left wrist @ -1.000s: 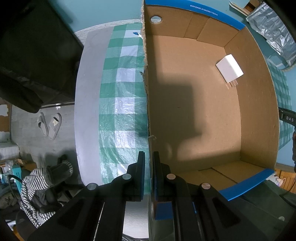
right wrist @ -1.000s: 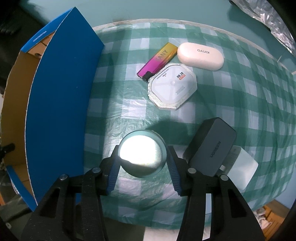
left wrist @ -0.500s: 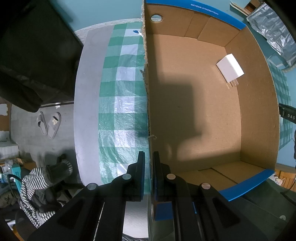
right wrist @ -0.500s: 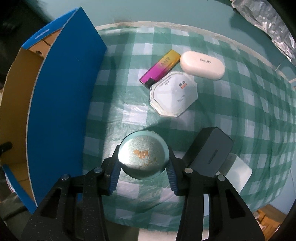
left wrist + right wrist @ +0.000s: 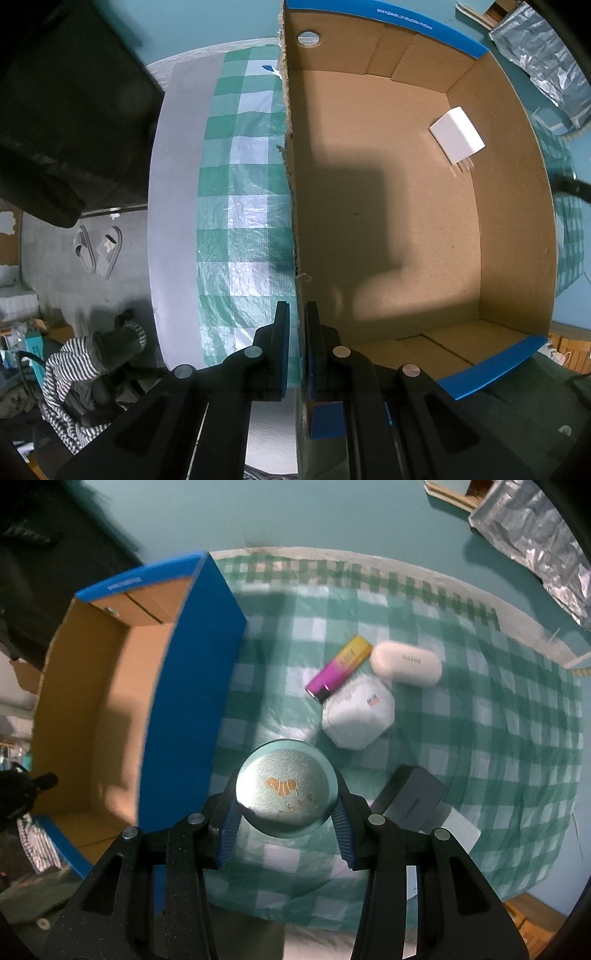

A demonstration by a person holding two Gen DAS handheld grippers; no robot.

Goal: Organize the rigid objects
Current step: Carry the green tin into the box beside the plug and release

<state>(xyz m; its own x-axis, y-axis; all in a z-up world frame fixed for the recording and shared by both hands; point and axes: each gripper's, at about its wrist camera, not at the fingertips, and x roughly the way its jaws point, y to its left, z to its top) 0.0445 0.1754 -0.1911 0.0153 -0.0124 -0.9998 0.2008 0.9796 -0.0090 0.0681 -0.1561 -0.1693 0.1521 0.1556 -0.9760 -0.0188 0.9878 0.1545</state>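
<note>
My right gripper (image 5: pixel 286 832) is shut on a round teal tin (image 5: pixel 286 788) with a gold animal on its lid, held above the checked cloth. Behind the tin lie a pink-and-yellow lighter (image 5: pixel 338 668), a white oval case (image 5: pixel 406 663) and a white octagonal box (image 5: pixel 358 710). A dark grey charger (image 5: pixel 413 799) rests on a white block (image 5: pixel 458 830) at the right. The open cardboard box (image 5: pixel 92 716) with blue outer walls stands to the left. My left gripper (image 5: pixel 297 350) is shut on that box's wall (image 5: pixel 291 184). A white plug adapter (image 5: pixel 457 134) lies inside.
The green-checked tablecloth (image 5: pixel 480 738) covers the table. A silver foil bag (image 5: pixel 532 539) lies beyond the table's far right. Slippers (image 5: pixel 98 251) and a striped garment (image 5: pixel 81 369) sit on the floor to the left of the table edge.
The right gripper closed on the teal tin and lifted it off the cloth; the table items look smaller and more of the box shows. The left gripper kept still.
</note>
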